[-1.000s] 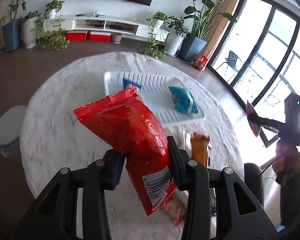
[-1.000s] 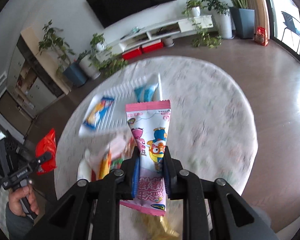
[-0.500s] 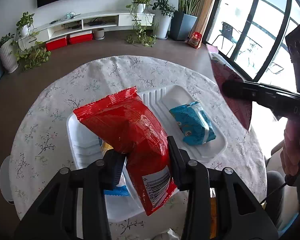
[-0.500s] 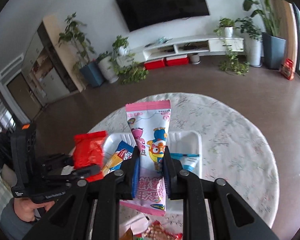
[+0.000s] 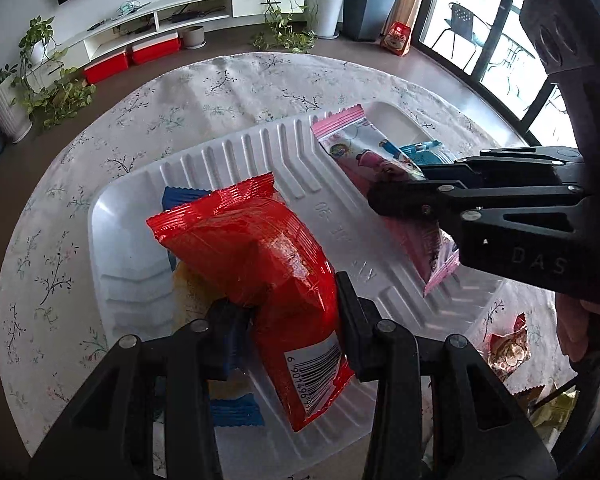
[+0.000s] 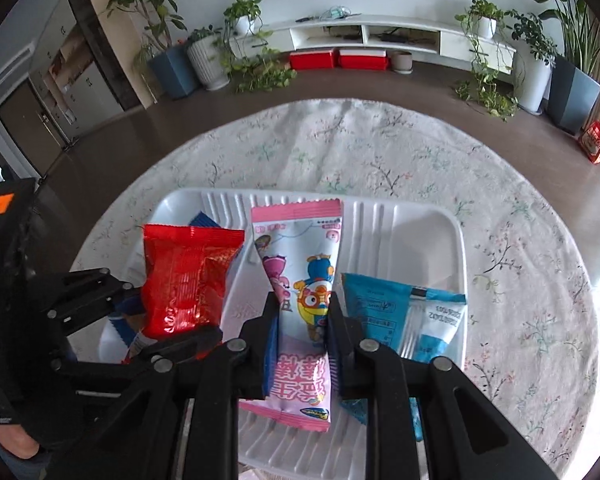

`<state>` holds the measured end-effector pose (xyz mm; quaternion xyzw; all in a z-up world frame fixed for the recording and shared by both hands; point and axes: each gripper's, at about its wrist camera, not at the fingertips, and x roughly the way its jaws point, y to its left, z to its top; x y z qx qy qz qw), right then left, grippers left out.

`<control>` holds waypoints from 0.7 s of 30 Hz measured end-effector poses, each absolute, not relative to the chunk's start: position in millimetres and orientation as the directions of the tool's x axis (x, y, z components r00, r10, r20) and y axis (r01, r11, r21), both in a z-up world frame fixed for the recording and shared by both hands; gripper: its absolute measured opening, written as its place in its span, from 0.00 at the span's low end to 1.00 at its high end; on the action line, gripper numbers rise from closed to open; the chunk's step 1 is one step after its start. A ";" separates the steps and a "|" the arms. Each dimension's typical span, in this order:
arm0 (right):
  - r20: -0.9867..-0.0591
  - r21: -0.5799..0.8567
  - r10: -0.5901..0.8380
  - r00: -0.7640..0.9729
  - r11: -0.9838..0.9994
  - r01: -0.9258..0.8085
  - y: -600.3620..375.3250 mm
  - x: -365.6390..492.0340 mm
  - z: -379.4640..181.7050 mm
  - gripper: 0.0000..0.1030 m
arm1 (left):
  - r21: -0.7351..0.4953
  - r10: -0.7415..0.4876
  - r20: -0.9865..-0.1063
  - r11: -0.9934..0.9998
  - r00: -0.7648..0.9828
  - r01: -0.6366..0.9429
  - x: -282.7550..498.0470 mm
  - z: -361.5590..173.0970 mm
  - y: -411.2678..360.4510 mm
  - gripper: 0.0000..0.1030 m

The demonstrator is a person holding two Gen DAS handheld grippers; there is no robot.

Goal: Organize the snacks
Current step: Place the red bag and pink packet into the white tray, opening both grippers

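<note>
My left gripper [image 5: 290, 312] is shut on a red snack bag [image 5: 256, 256] and holds it over the left half of the white ribbed tray [image 5: 300, 140]. My right gripper [image 6: 303, 316] is shut on a pink cartoon snack packet [image 6: 300, 264] over the tray's [image 6: 380, 208] middle ridge. The red bag [image 6: 184, 276] and the left gripper [image 6: 128, 320] show at left in the right wrist view; the pink packet [image 5: 360, 152] and right gripper [image 5: 416, 188] show at right in the left wrist view. A blue packet [image 6: 396, 312] lies in the tray's right half.
A blue-and-yellow packet [image 5: 188, 288] lies in the tray's left half under the red bag. Loose wrapped snacks [image 5: 508, 348] lie on the floral tablecloth [image 5: 148, 112] near the front right. The round table's edge drops to a brown floor on all sides.
Both grippers have moved forward and down over the tray with their packets. The pink packet now hangs just above the tray's middle, close beside the red bag.
</note>
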<state>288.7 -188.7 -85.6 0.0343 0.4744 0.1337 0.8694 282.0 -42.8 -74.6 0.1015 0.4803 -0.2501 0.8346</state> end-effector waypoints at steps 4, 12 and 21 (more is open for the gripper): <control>-0.829 0.176 0.260 0.496 0.962 -0.210 -184.5 289.9 -97.0 0.22 | -0.067 -0.319 -0.852 0.854 0.416 0.516 283.0 -78.5 -45.2 0.39; -0.830 0.151 0.255 0.496 0.959 -0.239 -177.6 289.7 -100.8 0.29 | -0.043 -0.293 -0.850 0.866 0.438 0.498 286.6 -79.4 -46.5 0.50; -0.815 0.152 0.258 0.519 0.959 -0.239 -183.1 282.6 -92.3 0.35 | -0.049 -0.305 -0.832 0.873 0.464 0.486 276.3 -65.9 -39.2 0.59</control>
